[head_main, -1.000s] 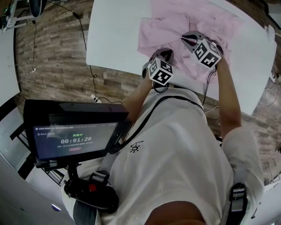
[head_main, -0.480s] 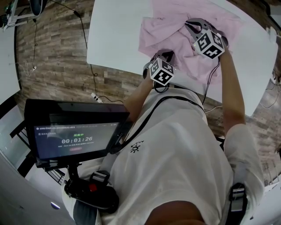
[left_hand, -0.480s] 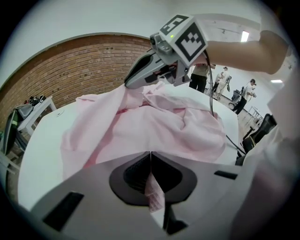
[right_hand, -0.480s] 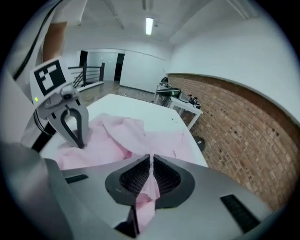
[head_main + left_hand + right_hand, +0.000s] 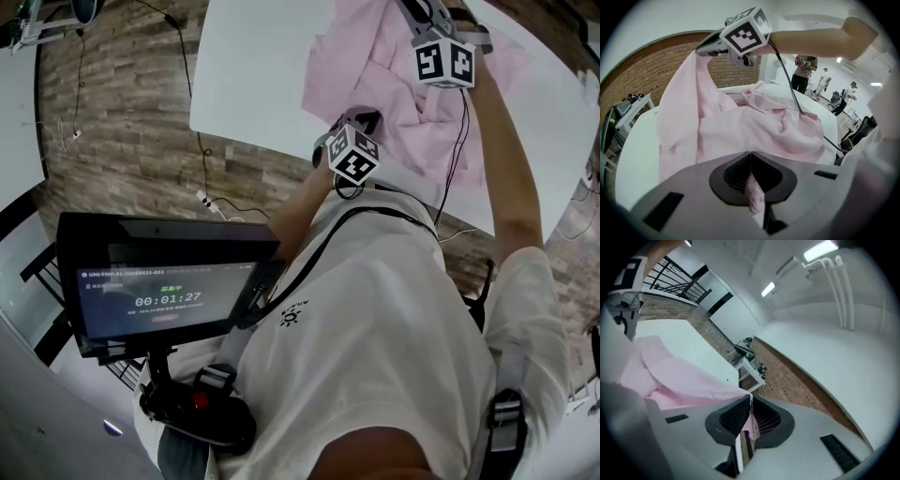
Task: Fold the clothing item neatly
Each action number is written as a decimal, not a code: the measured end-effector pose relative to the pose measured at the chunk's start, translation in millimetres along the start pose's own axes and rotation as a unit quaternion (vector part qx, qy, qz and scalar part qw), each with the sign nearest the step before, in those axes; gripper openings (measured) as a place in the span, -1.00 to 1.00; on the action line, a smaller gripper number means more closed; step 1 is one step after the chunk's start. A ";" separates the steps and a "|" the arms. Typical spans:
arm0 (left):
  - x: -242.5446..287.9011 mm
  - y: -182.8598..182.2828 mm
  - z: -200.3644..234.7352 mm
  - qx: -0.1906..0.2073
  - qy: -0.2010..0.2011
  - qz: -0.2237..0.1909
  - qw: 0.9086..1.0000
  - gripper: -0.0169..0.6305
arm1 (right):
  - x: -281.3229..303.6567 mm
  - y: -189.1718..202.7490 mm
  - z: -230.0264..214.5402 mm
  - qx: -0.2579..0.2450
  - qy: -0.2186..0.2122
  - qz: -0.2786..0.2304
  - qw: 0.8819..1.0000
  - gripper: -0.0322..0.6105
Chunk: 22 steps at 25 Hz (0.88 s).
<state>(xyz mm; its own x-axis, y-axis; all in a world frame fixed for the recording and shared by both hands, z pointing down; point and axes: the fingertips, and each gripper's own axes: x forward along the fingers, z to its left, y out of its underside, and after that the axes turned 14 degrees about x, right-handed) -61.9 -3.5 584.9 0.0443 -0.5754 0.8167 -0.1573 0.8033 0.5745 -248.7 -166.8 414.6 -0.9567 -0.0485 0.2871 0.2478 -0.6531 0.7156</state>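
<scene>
White table [image 5: 253, 66] carries the rumpled pink shirt [image 5: 370, 75]. Clamped on its near edge, the left gripper [image 5: 751, 164] anchors it. The right gripper [image 5: 750, 405] pinches another edge and holds it high, likely to fold it over.

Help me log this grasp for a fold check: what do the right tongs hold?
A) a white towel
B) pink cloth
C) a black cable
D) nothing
B: in the right gripper view, the right tongs are closed on a fold of the pink cloth, which runs on between the pads.
</scene>
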 end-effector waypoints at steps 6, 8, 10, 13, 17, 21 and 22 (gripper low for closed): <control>1.2 -2.8 -7.6 -0.004 0.008 -0.001 1.000 -0.93 | -6.5 79.4 58.7 -0.045 -0.083 0.076 0.993 -0.81; 0.3 -2.4 -7.9 -0.005 0.010 -0.001 1.000 -0.93 | -7.4 106.9 69.7 -0.036 -0.100 0.116 0.988 -0.81; 0.3 -1.7 -7.5 -0.003 0.013 -0.001 1.000 -0.93 | -4.0 125.7 79.0 -0.013 -0.122 0.152 0.981 -0.79; 0.9 -4.5 -5.8 0.005 0.013 -0.006 1.000 -0.93 | -1.5 144.5 84.9 0.056 -0.138 0.198 0.969 -0.44; -6.6 -14.7 3.2 0.030 -0.005 -0.030 0.999 -0.93 | -16.5 140.7 68.1 0.144 -0.100 0.202 0.964 -0.22; -21.0 -23.9 22.7 0.078 -0.016 -0.047 0.996 -0.93 | -62.9 123.7 46.0 0.240 -0.053 0.176 0.953 -0.23; -24.2 -22.4 28.4 0.097 -0.014 -0.044 0.994 -0.93 | -78.4 119.3 45.7 0.260 -0.048 0.171 0.949 -0.23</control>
<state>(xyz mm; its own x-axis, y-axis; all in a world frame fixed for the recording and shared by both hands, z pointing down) -87.5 -12.0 550.7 0.0402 -0.6486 0.7600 -0.3410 0.7061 0.6206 -137.1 -206.3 506.6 -0.7947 -0.1050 0.5979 0.6070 -0.1488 0.7806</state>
